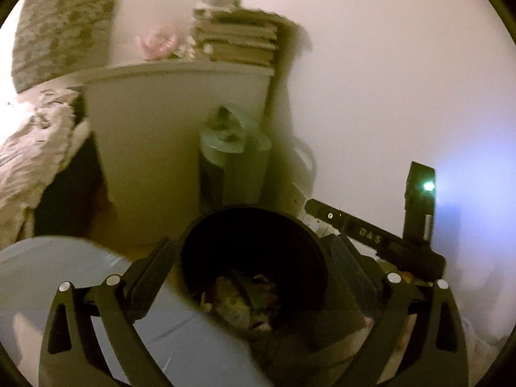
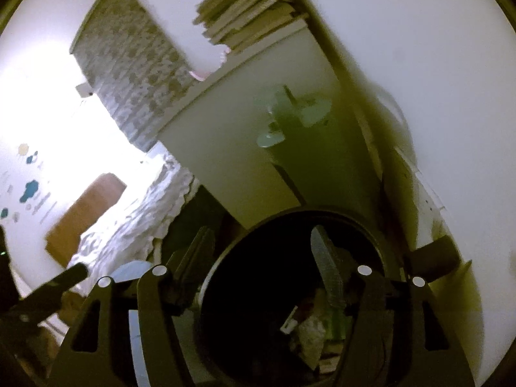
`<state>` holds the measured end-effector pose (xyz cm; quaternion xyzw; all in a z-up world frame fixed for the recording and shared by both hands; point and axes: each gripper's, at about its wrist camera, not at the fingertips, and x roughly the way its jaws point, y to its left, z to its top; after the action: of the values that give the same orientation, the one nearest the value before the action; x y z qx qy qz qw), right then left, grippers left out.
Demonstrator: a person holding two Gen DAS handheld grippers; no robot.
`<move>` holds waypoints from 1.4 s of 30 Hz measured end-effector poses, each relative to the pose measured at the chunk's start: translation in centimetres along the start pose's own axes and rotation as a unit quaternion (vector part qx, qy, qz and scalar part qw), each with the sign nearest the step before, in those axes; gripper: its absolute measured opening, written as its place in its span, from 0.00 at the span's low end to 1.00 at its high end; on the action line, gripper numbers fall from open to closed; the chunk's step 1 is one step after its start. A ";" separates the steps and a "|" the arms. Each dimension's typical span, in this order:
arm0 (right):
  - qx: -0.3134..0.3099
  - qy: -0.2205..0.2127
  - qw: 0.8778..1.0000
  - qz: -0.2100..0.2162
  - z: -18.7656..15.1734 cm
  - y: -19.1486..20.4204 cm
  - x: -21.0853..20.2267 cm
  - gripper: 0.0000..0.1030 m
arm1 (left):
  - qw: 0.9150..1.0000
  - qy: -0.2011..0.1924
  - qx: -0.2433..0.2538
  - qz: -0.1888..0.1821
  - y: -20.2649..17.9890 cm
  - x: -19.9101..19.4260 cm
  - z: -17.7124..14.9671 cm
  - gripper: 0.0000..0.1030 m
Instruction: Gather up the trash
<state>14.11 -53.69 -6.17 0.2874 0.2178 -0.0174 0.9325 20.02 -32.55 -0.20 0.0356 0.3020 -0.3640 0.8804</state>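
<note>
Black linkage arms of both tools fill the bottom of each view, and just past them sits the round black waste bin, standing on the floor in the corner with crumpled paper and wrapper scraps piled at its bottom. Judging from this, the drop-off step is at its end: trash is already in the bin, and nothing shows between either pair of fingers. The left gripper stands about as wide as it goes, its fingers straddling the bin's mouth without clearly touching the rim, holding nothing. The right gripper is partly open and empty too; its right-hand finger hangs over the dark bin opening, the other outside the rim, though whether either brushes the rim I cannot tell. Its black body, with a small glowing light, shows at the right of the left view. Next, I judge, both tools need to draw back from the bin and go looking for more litter. Beside the bin lies a pale blue round lid or cushion. Behind it stand a green cylindrical container, a white cabinet topped with a stack of books, and a patterned bedspread at left.
</note>
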 end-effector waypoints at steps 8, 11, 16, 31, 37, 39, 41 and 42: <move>-0.039 0.007 0.994 0.104 -3.4 7.3 -2.5 0.73 | 0.976 -0.039 -0.083 0.196 5.3 -14.2 -5.2 0.95; -0.064 0.043 0.981 0.176 -5.5 13.5 -3.6 0.74 | 0.957 -0.048 -0.125 0.256 7.5 -19.0 -7.0 0.95; -0.132 0.061 0.948 0.283 -7.8 24.4 -7.2 0.84 | 0.916 -0.059 -0.187 0.351 10.6 -25.9 -10.1 0.95; -0.290 0.034 0.910 0.295 -13.2 38.1 -16.9 0.95 | 0.883 -0.087 -0.242 0.391 10.9 -34.6 -14.2 0.95; -0.319 0.023 0.907 0.272 -14.6 39.1 -18.9 0.95 | 0.877 -0.092 -0.247 0.401 9.6 -35.8 -14.8 0.95; -0.325 0.019 0.908 0.264 -14.9 39.1 -19.4 0.95 | 0.877 -0.093 -0.246 0.403 9.2 -36.1 -14.9 0.95; -0.326 0.012 0.909 0.259 -15.0 39.2 -19.8 0.95 | 0.876 -0.090 -0.245 0.405 8.7 -36.2 -15.1 0.95; -0.327 0.010 0.910 0.256 -15.1 39.1 -20.1 0.95 | 0.876 -0.090 -0.245 0.405 8.5 -36.3 -15.3 0.95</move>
<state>-3.87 -14.73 11.65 0.0124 0.1400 0.2971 0.9444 -2.12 0.50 6.24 -0.0951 0.2601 0.1083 0.9548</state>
